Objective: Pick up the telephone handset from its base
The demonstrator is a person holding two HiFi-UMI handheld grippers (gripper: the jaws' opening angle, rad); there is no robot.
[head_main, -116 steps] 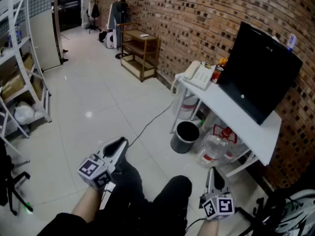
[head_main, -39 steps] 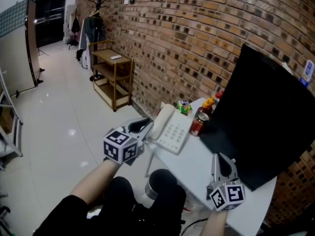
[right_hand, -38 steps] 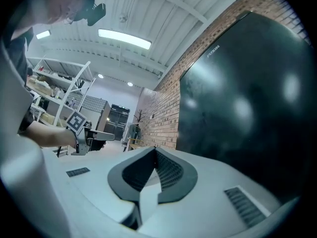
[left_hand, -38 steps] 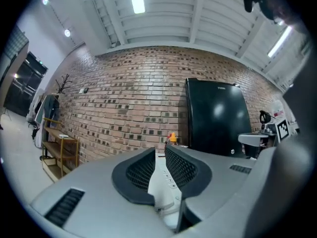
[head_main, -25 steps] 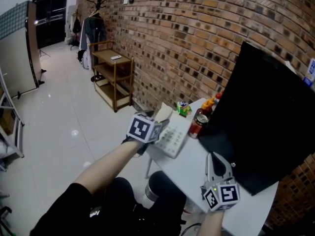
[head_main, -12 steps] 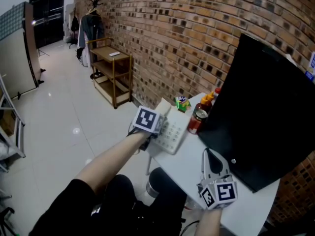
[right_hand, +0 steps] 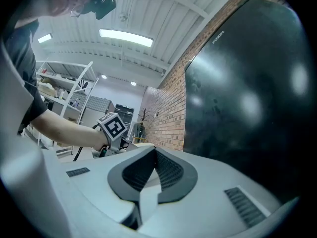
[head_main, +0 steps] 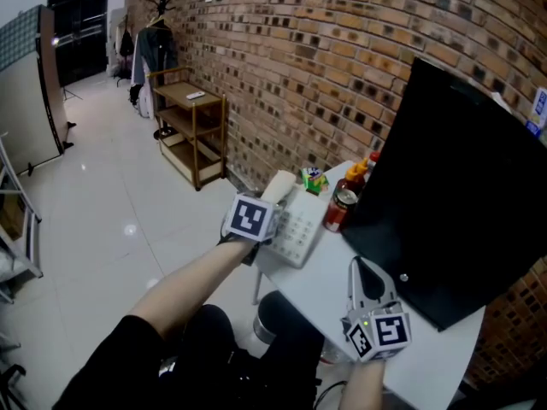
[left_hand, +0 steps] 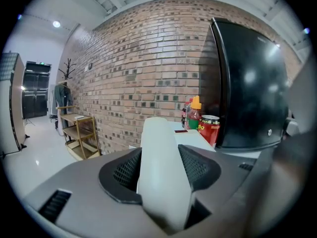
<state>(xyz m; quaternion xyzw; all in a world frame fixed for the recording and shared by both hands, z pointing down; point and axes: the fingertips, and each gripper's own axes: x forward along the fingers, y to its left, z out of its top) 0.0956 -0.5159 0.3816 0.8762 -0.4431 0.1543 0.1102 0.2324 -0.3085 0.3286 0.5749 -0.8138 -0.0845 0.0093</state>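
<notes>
You were at the gripping step: your left gripper (left_hand: 158,158) had just been closing its jaws, and the cream handset (head_main: 278,184) stood between them with both ribbed pads (left_hand: 124,170) against its sides, so I judged the hold made or all but made. The handset lay along the left side of the telephone base (head_main: 301,229), not yet lifted as far as the head view showed. The next move called for a straight rise off the base, firm enough that the smooth plastic would not slip and slow enough that the cord (hidden here) would not drag the base across the white table (head_main: 329,272). Your right gripper (head_main: 366,270) hung well to the right of the base, jaws together on nothing; it could steady the base if it shifted. Counted: one handset, one base, two grippers, one red can (head_main: 335,210) just past the base's far right corner, two sauce bottles (head_main: 355,174) beyond that can, one small green box (head_main: 314,178) at the base's far end, and one black monitor (head_main: 466,186) further right of the base.
</notes>
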